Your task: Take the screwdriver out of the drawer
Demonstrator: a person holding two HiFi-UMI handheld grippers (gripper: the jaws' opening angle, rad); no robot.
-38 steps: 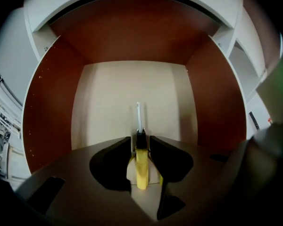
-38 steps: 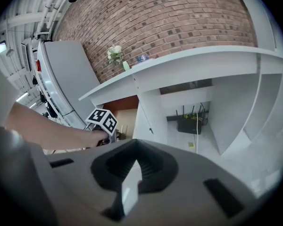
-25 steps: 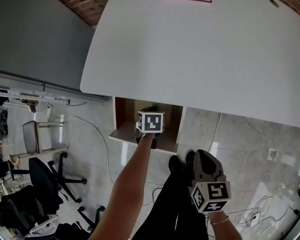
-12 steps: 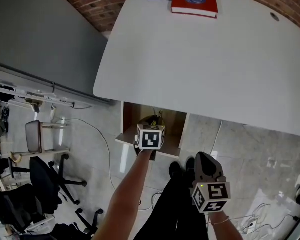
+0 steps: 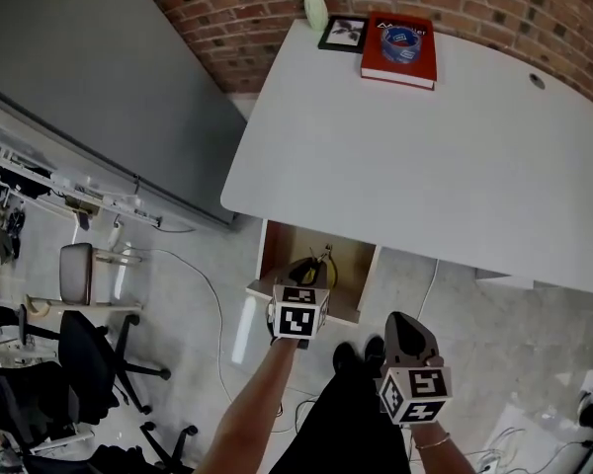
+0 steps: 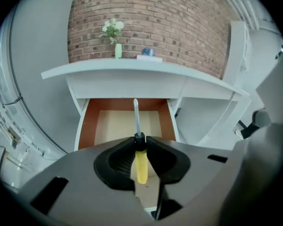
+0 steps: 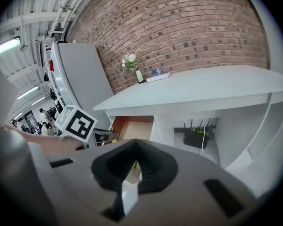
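**Yellow-handled screwdriver pinched above the drawer**

Head view: the left gripper [image 5: 311, 271] holds the screwdriver [image 5: 325, 256] over the open drawer [image 5: 269, 253] under the desk [image 5: 445, 166]. The right gripper [image 5: 405, 330] hangs nearer the person.

Left gripper view: the jaws pinch the handle, with the shaft pointing at the drawer.

Right gripper view: the jaws are pressed together and empty.

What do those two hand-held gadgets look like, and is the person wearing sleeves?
The left gripper and right gripper each have a smooth grey body ending in two black ridged fingers. Each carries a white cube printed with black square markers. The forearms are bare, no sleeves in view; a thin band circles the right wrist.
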